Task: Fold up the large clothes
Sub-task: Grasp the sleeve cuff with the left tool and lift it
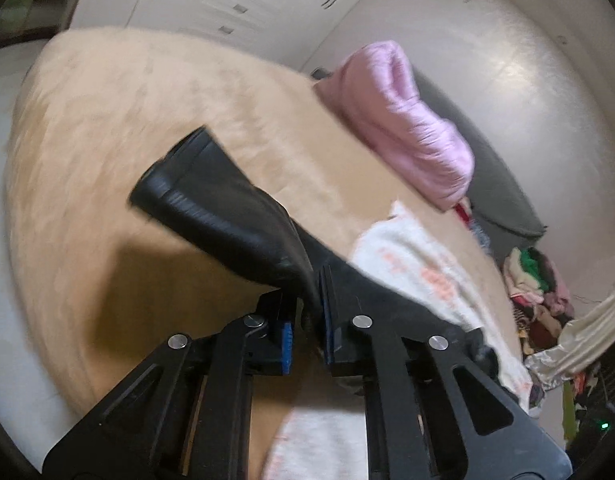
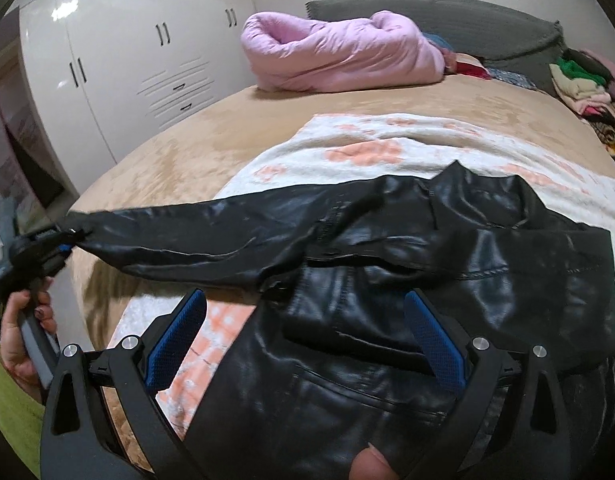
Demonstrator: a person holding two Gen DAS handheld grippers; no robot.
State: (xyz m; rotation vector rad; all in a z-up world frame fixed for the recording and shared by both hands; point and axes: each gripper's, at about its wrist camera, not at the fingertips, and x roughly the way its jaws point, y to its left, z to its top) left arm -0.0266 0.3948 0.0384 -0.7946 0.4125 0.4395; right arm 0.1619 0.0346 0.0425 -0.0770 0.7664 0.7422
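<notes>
Here the black leather jacket (image 2: pixel 447 248) lies spread on a white blanket with peach patches (image 2: pixel 359 148), which covers part of the tan bed (image 2: pixel 179 152). Its body sits at the near right in the right wrist view, collar toward the far side, and one sleeve (image 2: pixel 195 240) runs out leftward, its long axis roughly across the bed's width, lifted off the cover rather than lying flat. The left tool (image 1: pixel 307 312) is clenched on that sleeve near the cuff end; in the left wrist view the sleeve (image 1: pixel 223 208) passes between the blue pads and the cuff points away toward the upper left over the bed. A hand (image 2: pixel 23 336) grips this tool's handle at the bed's left edge. The right tool (image 2: pixel 307 340) is released, its fingers spread wide, hovering above the jacket's lower front; contact with the leather cannot be told. A rolled pink quilt (image 2: pixel 339 52) lies at the far side, well apart from the jacket. Mixed clothes (image 2: pixel 579 80) are piled at the far right.
</notes>
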